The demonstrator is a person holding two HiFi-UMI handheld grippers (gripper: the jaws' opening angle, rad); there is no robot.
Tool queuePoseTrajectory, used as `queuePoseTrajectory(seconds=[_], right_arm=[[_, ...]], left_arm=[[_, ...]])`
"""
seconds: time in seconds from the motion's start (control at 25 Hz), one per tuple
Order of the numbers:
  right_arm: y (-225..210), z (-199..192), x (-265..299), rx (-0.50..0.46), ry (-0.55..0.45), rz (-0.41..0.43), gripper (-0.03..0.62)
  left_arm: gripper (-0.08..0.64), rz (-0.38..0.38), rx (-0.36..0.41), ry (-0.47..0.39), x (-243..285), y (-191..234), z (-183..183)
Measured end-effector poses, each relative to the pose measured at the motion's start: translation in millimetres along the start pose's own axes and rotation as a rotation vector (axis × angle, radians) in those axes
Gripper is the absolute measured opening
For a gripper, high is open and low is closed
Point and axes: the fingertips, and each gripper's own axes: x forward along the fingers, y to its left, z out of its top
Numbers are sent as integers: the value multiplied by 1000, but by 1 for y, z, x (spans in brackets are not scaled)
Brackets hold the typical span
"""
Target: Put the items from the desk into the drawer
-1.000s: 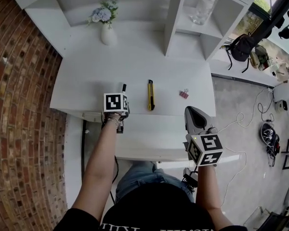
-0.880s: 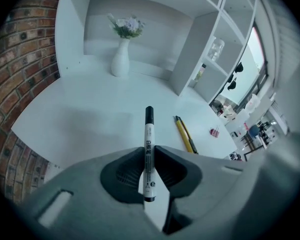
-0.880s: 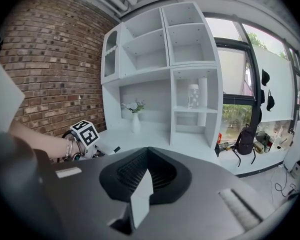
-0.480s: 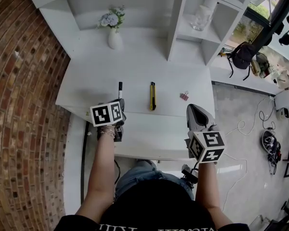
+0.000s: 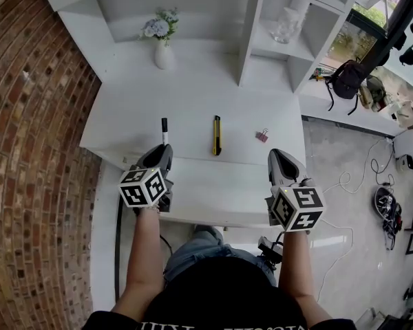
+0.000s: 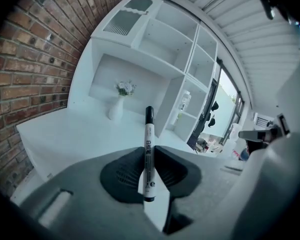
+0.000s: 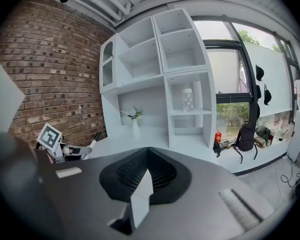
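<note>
Left gripper view shows the left gripper (image 6: 149,153) clamped on a white marker (image 6: 148,129). The pads pinch its lower half, and the black-capped end stands free beyond the jaw tips.

From the head view, the marker's long axis runs away from the person. The cap leads toward the back of the desk (image 5: 193,98) and the butt sits in the jaws. It looks to be off the surface, at the front edge near the desk's left corner.

The risk I see lies in that long free end. Because the round barrel is held by one half only, a quick swing or a turn of the wrist could make it pivot or slide between the pads. Dropped here, it would likely go past the front edge to the floor. The cap could also strike a drawer wall if it goes down nose first. I take the white panel below the front edge for the drawer but cannot be sure.

The right gripper (image 7: 146,154) hangs off the front right corner, its jaws together on nothing. A yellow utility knife (image 5: 216,135) and a small binder clip (image 5: 262,136) lie along the front edge.
</note>
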Motion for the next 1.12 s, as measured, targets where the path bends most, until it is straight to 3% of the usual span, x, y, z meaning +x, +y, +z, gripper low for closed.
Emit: queuePoseTrajectory(seconds=[0.24, 0.6, 0.88, 1.12], right_arm=[[-4, -37, 13, 90, 61, 5, 11], [-9, -106, 26, 147, 173, -9, 11], [-10, -160, 32, 264, 271, -53, 11], [-9, -173, 28, 269, 312, -64, 11]], left_arm=[[64, -16, -11, 132, 7, -1, -62], [64, -2, -59, 317, 8, 9, -137], [64, 82, -84, 558, 15, 17, -204], [64, 126, -100, 700, 31, 27, -246]])
